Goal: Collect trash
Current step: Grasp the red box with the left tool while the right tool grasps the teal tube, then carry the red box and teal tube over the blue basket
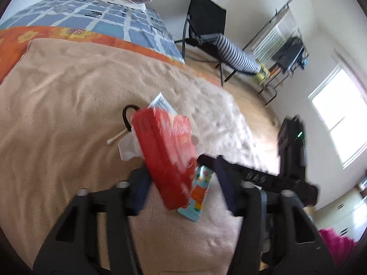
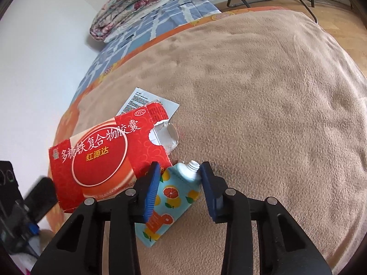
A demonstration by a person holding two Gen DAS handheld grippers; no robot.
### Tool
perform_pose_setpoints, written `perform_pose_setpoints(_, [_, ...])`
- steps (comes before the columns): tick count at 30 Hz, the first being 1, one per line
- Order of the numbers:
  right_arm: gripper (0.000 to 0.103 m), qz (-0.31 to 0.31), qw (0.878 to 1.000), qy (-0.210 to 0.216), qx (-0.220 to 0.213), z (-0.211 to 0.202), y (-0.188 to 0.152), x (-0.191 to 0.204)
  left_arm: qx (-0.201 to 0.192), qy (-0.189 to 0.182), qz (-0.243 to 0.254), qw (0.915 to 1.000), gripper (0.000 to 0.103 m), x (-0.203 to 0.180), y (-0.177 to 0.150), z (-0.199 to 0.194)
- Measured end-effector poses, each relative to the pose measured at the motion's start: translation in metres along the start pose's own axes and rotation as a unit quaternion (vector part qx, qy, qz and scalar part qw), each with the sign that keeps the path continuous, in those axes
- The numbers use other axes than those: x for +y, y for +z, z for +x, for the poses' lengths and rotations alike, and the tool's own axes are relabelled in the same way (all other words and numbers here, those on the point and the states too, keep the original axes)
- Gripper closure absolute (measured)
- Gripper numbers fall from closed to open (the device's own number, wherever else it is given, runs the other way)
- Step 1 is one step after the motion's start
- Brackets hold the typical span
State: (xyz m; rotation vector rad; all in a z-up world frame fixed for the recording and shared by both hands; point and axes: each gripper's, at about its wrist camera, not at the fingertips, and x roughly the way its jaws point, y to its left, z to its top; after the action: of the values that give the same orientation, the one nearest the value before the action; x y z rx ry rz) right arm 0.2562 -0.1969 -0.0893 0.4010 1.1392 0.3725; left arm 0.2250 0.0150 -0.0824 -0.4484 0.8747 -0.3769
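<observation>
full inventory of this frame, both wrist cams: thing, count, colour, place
medicine box: 1, red, torn open, on the blanket beside the tube
leaflet: 1, white, printed, behind the box
cream tube: 1, pale blue with orange fruit print, capless, between the right claw's fingers
cotton swab: 1, white, left of the box
tissue: 1, white, crumpled, partly behind the box
hook-shaped item: 1, black, by the swab
blanket: 1, beige, covering the bed
folded quilt: 1, floral, at the bed's far end
chair: 1, black, on the floor by the bed
left claw: open, fingers either side of box and tube
right claw: open around the tube
</observation>
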Motion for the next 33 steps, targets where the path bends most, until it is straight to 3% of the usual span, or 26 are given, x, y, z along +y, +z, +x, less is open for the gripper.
perform_pose_setpoints(3, [0.074,0.006,1.000,0.001,-0.002,-0.001,0.002,-0.002,0.007,0.008,0.001,0.9999,0.077,0.000,-0.006,0.004])
perform_pose_setpoints(11, [0.083,-0.009,1.000,-0.003,-0.014,-0.015,0.000,-0.002,-0.014,0.014,0.016,0.9997,0.080,-0.005,-0.008,-0.013])
perform_pose_setpoints(29, [0.085,-0.093,0.993,-0.021,-0.075,-0.072,-0.010,0.021,-0.049,0.027,0.023,0.9982,0.085,-0.011,-0.014,-0.082])
perform_pose_setpoints(33, [0.086,-0.105,0.991,-0.019,-0.084,-0.086,-0.015,0.025,-0.053,0.025,0.006,0.9983,0.085,-0.007,-0.022,-0.101])
